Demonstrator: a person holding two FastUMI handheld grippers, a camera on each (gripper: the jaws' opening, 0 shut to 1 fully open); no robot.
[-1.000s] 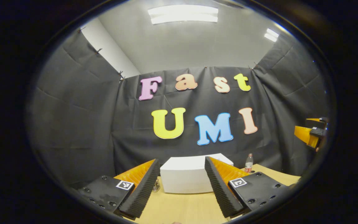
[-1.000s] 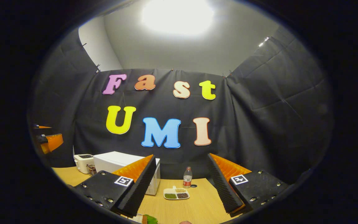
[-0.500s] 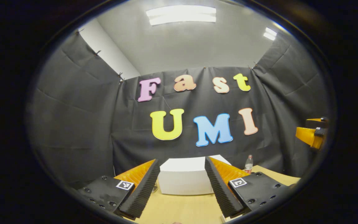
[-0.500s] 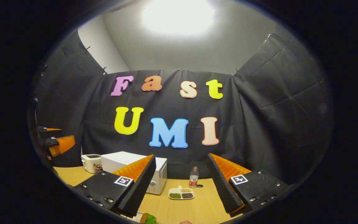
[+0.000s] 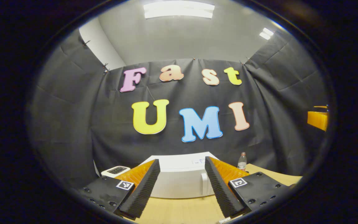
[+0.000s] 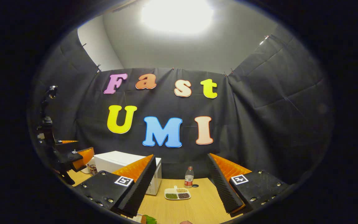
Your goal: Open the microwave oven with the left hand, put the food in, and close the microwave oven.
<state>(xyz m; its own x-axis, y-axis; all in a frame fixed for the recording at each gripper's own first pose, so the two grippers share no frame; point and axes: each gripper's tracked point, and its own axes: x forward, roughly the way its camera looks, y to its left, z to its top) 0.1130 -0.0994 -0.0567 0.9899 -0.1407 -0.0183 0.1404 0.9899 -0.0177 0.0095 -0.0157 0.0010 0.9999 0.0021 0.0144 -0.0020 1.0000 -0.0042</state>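
Microwave oven, a white box with its door closed (image 5: 182, 182), stands on the light wooden table (image 5: 185, 210) directly ahead of the left gripper (image 5: 182, 186), whose fingers are spread wide with nothing between them; the left gripper view shows its front with a vertical white handle (image 5: 203, 186) and a white toaster (image 5: 115, 170) just beside it. From the right gripper view the oven (image 6: 120, 161) sits to the left, partly behind the right gripper (image 6: 182, 186), likewise spread and empty, and the left gripper (image 6: 73, 157) hangs near it. That view also shows a white divided dish (image 6: 177, 193) holding green, dark and tan grains in separate compartments, a clear plastic bottle with a red label (image 6: 189, 177) just behind the dish, and something green (image 6: 149, 219) at the bottom edge. Black cloth (image 6: 259, 124) walls the booth under a bright ceiling light (image 6: 177, 14).
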